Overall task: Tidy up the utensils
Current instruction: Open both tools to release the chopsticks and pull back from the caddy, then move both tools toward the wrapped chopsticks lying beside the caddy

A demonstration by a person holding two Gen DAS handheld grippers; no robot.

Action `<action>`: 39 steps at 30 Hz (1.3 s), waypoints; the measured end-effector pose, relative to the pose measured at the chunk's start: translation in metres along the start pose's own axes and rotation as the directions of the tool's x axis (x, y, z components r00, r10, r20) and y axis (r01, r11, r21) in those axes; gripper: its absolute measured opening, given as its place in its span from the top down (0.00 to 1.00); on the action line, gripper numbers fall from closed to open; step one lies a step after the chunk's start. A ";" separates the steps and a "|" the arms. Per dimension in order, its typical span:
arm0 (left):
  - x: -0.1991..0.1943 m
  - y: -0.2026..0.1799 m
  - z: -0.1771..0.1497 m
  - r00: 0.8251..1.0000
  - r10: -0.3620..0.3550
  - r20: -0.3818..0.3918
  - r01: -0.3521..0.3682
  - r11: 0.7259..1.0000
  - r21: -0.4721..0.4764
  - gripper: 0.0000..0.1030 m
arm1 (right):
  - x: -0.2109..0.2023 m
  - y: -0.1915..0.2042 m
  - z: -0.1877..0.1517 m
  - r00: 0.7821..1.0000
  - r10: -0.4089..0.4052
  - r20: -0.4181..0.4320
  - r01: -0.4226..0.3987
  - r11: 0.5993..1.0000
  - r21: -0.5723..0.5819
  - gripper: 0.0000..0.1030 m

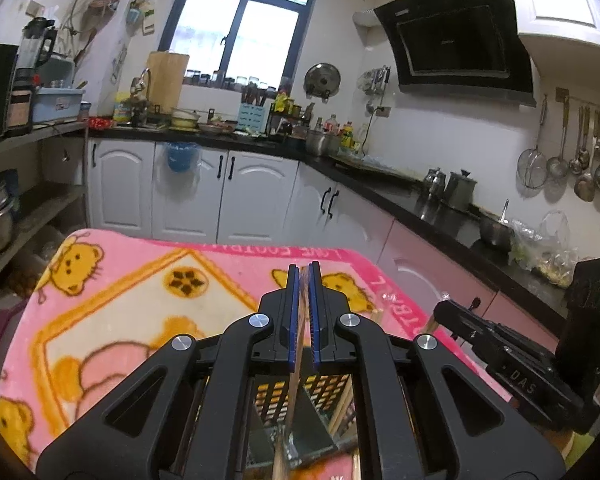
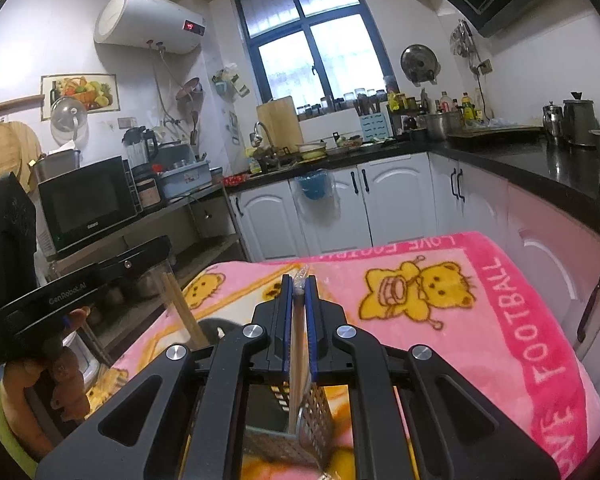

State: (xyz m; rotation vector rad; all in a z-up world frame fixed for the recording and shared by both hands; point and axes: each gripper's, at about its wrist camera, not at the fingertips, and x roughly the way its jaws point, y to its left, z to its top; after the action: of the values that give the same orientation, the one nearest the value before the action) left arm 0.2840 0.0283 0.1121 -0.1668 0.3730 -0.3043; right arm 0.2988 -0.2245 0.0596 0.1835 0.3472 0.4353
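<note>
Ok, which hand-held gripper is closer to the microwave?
Left. The left hand-held gripper is on the microwave's side of the pink blanket; the right hand-held gripper is farther over, toward the black counter.

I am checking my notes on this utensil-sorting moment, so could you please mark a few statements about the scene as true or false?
1. The left tool is shut on a thin wooden chopstick. True.
2. The pink blanket shows cartoon bears. True.
3. The right tool holds a metal spoon. False: it grips wooden chopsticks in a clear wrapper.
4. A perforated metal holder sits below the right tool. True.
5. The window is covered by a dark curtain. False: it is uncovered and bright.
6. The microwave stands on the floor. False: it sits on a shelf.
</note>
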 end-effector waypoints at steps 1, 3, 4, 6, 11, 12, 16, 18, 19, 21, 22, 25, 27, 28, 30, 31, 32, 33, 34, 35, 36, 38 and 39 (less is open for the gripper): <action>-0.001 0.000 -0.001 1.000 -0.001 -0.007 0.001 1.000 -0.002 0.98 | -0.001 -0.001 -0.002 1.000 0.001 -0.007 -0.001 1.000 0.001 0.93; -0.003 0.001 -0.004 1.000 -0.001 -0.022 0.001 1.000 -0.003 0.98 | -0.002 -0.001 -0.003 1.000 0.007 -0.015 -0.007 1.000 0.003 0.93; -0.005 0.001 -0.006 1.000 0.002 -0.027 -0.002 1.000 -0.003 0.98 | -0.004 -0.001 -0.004 1.000 0.007 -0.018 -0.007 1.000 0.003 0.93; -0.007 0.001 -0.008 0.999 0.004 -0.036 -0.004 1.000 0.000 0.98 | -0.006 -0.001 -0.007 0.999 0.009 -0.030 -0.009 1.000 0.001 0.92; -0.014 0.004 -0.014 0.998 0.007 -0.058 -0.008 1.000 -0.011 0.88 | -0.009 0.001 -0.011 0.999 0.003 -0.054 -0.004 1.000 -0.008 0.90; -0.016 0.004 -0.014 0.998 0.008 -0.057 -0.008 1.000 -0.012 0.86 | -0.010 0.001 -0.011 0.998 0.001 -0.055 -0.001 1.000 -0.009 0.87; -0.022 0.004 -0.016 0.998 0.010 -0.064 -0.011 1.000 -0.016 0.81 | -0.015 0.002 -0.013 0.998 -0.002 -0.060 0.001 1.000 -0.011 0.83; -0.026 0.004 -0.017 0.998 0.008 -0.066 -0.009 1.000 -0.018 0.74 | -0.018 0.002 -0.014 0.998 -0.004 -0.067 0.003 1.000 -0.013 0.81; -0.028 0.004 -0.018 0.998 0.008 -0.067 -0.009 1.000 -0.018 0.71 | -0.020 0.003 -0.015 0.998 -0.004 -0.068 0.003 1.000 -0.013 0.77; -0.033 0.003 -0.019 0.998 0.009 -0.064 -0.011 1.000 -0.018 0.68 | -0.023 0.004 -0.017 0.997 -0.006 -0.072 0.005 1.000 -0.016 0.72; -0.035 0.003 -0.020 0.998 0.009 -0.065 -0.010 1.000 -0.018 0.65 | -0.026 0.005 -0.018 0.997 -0.007 -0.074 0.005 1.000 -0.019 0.71; -0.044 0.002 -0.024 0.998 0.016 -0.065 -0.017 1.000 -0.022 0.57 | -0.030 0.007 -0.020 0.996 -0.011 -0.084 0.008 1.000 -0.029 0.70; -0.049 0.003 -0.026 0.998 0.013 -0.068 -0.015 0.999 -0.030 0.53 | -0.035 0.009 -0.022 0.996 -0.013 -0.086 0.010 0.999 -0.032 0.66; -0.051 0.003 -0.027 0.998 0.012 -0.069 -0.015 0.999 -0.032 0.48 | -0.037 0.009 -0.023 0.996 -0.016 -0.088 0.013 0.999 -0.033 0.65; -0.058 0.001 -0.029 0.998 0.010 -0.062 -0.012 0.999 -0.031 0.39 | -0.042 0.010 -0.025 0.996 -0.017 -0.089 0.014 0.999 -0.035 0.62; -0.061 0.000 -0.029 0.998 0.009 -0.059 -0.011 1.000 -0.029 0.38 | -0.044 0.010 -0.025 0.996 -0.019 -0.089 0.016 0.999 -0.035 0.60; -0.064 -0.001 -0.030 0.998 0.009 -0.054 -0.011 1.000 -0.029 0.37 | -0.046 0.011 -0.027 0.996 -0.024 -0.088 0.021 0.999 -0.038 0.59; -0.067 -0.001 -0.030 0.999 0.010 -0.051 -0.012 0.999 -0.031 0.32 | -0.049 0.011 -0.027 0.996 -0.028 -0.087 0.024 0.999 -0.039 0.57; -0.069 -0.002 -0.030 0.999 0.009 -0.049 -0.011 0.999 -0.035 0.27 | -0.051 0.012 -0.028 0.996 -0.030 -0.087 0.026 0.999 -0.041 0.57; -0.072 -0.002 -0.030 0.999 0.004 -0.046 -0.006 0.999 -0.039 0.23 | -0.053 0.012 -0.029 0.996 -0.031 -0.087 0.027 0.999 -0.042 0.56; -0.075 -0.002 -0.031 0.999 0.003 -0.044 -0.005 0.999 -0.039 0.22 | -0.055 0.012 -0.030 0.996 -0.033 -0.087 0.030 0.999 -0.043 0.55; -0.082 -0.005 -0.031 0.999 0.006 -0.036 -0.007 1.000 -0.030 0.14 | -0.059 0.012 -0.031 0.995 -0.037 -0.089 0.033 0.998 -0.045 0.52; -0.085 -0.007 -0.031 0.999 0.008 -0.033 -0.009 1.000 -0.027 0.12 | -0.061 0.013 -0.032 0.996 -0.036 -0.088 0.032 0.998 -0.045 0.51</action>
State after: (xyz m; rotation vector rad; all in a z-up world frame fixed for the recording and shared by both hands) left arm 0.1954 0.0461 0.1128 -0.1865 0.4102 -0.2936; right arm 0.2304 -0.2371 0.0511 0.1157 0.4269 0.4183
